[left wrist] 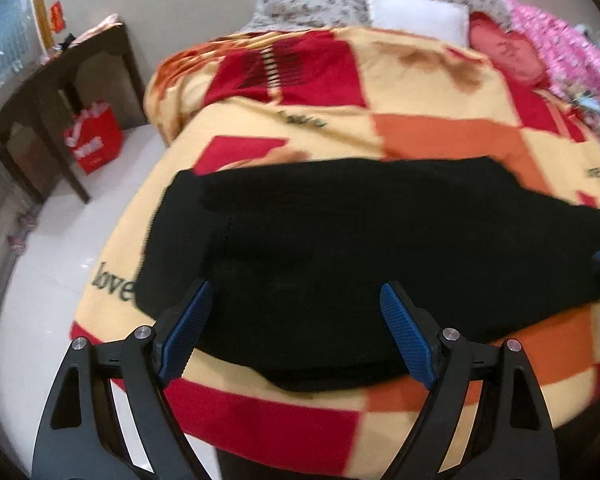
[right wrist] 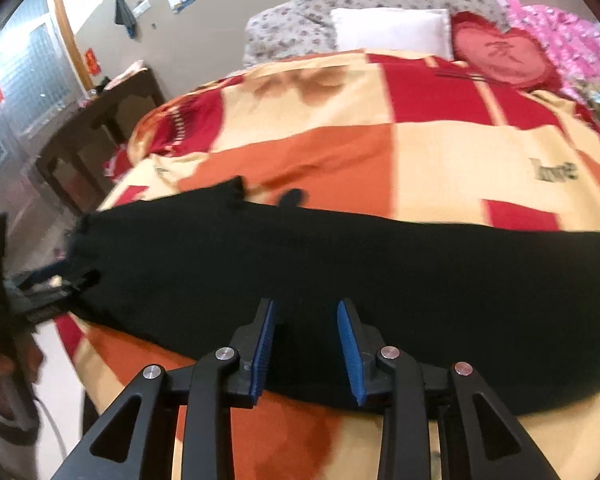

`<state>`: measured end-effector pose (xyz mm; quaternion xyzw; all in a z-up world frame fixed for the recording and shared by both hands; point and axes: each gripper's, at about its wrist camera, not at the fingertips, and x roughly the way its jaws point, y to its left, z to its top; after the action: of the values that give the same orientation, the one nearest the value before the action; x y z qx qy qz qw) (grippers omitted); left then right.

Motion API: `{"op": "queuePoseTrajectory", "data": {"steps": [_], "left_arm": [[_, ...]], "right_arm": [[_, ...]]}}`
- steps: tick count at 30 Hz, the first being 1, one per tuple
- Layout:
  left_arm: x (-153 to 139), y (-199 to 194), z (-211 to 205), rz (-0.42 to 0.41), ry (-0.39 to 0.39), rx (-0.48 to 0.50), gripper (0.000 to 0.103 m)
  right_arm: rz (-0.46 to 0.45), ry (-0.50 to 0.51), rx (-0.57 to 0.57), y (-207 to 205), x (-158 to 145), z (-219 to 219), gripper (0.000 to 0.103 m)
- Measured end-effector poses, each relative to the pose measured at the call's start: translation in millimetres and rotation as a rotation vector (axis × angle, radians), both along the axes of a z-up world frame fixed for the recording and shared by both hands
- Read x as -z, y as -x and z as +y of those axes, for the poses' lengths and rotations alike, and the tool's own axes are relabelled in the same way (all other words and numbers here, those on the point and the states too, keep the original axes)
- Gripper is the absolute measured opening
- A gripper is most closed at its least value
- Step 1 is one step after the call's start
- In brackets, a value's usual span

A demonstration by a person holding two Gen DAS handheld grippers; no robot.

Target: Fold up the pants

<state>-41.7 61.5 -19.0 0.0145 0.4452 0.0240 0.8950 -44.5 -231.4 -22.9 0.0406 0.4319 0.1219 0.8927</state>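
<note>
Covering most of the view, the bed [left wrist: 340, 128] carries the black pants [left wrist: 340, 248], spread flat across its near half on the checked blanket [right wrist: 340, 160]. Beyond the pants lie a white pillow [right wrist: 392, 30] and a heart cushion [right wrist: 500, 56]. Over the pants' near edge, the left hand-held gripper [left wrist: 296, 316] gapes wide, holding nothing; the right hand-held gripper [right wrist: 306, 340] is partly open, also empty.
</note>
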Motion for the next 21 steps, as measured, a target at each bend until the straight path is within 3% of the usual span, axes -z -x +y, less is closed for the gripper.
{"op": "queuePoseTrajectory", "data": {"steps": [5,10,16,21], "left_arm": [[-18,-2,-41,-0.021,0.042,0.125,0.085],[-13,-27,-105,0.073,0.135,0.308,0.085],[-12,-62,-202,0.151,0.185,0.531,0.085],[-11,-87,-276,0.209,0.215,0.702,0.085]], "right_arm": [[0.01,-0.023,0.094,18,2,-53,0.031],[0.009,-0.064,0.187,45,1,-101,0.035],[0.029,-0.106,0.322,61,6,-145,0.04],[0.005,-0.239,0.332,65,10,-163,0.044]]}}
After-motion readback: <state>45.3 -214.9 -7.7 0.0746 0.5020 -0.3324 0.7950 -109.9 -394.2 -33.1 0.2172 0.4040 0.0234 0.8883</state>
